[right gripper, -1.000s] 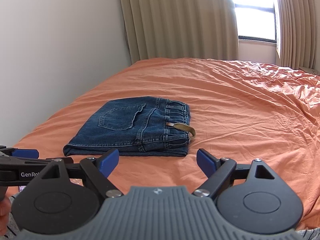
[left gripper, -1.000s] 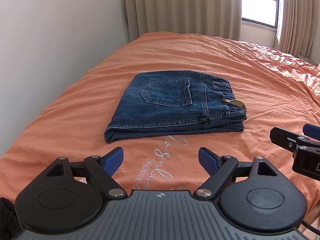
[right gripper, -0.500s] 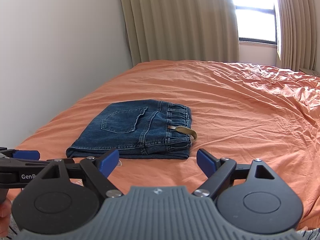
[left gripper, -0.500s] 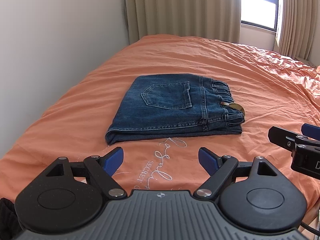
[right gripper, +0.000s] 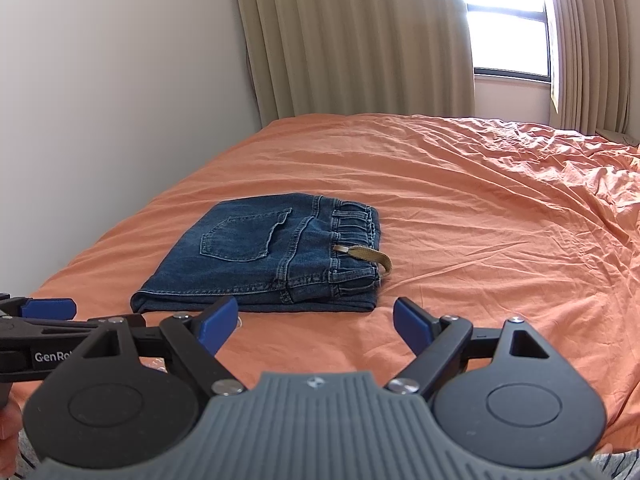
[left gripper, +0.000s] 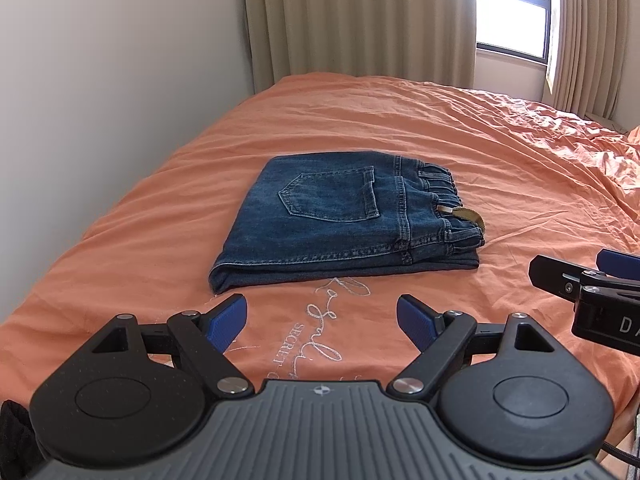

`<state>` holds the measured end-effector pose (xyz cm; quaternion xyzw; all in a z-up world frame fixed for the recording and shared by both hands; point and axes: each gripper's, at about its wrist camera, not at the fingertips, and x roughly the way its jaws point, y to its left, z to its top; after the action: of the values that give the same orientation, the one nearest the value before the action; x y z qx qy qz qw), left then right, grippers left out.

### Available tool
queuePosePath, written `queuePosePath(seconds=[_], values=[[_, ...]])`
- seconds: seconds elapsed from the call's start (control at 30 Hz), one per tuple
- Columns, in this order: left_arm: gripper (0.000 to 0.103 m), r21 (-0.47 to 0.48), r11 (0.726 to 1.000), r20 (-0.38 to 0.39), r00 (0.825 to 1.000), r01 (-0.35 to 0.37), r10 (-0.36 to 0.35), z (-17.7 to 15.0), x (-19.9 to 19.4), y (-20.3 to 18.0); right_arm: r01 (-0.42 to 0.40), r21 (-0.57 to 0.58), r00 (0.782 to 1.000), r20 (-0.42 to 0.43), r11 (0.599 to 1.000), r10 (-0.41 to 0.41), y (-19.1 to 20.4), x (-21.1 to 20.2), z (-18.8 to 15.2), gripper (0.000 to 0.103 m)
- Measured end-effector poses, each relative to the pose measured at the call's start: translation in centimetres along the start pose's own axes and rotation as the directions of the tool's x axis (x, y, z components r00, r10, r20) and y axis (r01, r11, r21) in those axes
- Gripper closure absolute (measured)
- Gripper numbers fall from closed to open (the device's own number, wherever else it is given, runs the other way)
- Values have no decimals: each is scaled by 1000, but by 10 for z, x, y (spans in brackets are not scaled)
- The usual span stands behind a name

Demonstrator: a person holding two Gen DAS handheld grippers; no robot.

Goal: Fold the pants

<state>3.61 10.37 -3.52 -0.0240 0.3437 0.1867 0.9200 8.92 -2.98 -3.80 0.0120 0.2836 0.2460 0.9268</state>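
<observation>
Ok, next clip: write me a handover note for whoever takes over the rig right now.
Left gripper: open, empty, held above the bed's near edge.
Right gripper: open, empty, beside it.
Jeans: a folded stack on the orange bed cover, back pocket up, waistband to the right, tan strap sticking out.
Done: folding looks finished.
Left: probably nothing; tuck the strap in if wanted.

The pants (left gripper: 340,216) are dark blue denim with lighter stitching, and a khaki strap (right gripper: 366,257) shows at the waistband. They lie on an orange bedspread (left gripper: 500,160) bearing pale embroidered script (left gripper: 320,320) (partly legible as "SECRET"). Both the left gripper (left gripper: 322,318) and the right gripper (right gripper: 316,318) are black with blue pads and a ribbed grey body, against beige curtains (right gripper: 352,36) and a white wall (left gripper: 100,60).
</observation>
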Motion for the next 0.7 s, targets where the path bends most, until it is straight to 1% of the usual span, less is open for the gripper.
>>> queuePosePath(seconds=[0.37,0.7], values=[[4,6,1000,23,1000,-5,5,0,-4,-1,13,4,1000,-11,1000,-13,-2,0,-1,22],[4,18,1000,26,1000,-2,1,-1,-5,-4,16,7,1000,-14,1000,-16,-2,1,-2,22]])
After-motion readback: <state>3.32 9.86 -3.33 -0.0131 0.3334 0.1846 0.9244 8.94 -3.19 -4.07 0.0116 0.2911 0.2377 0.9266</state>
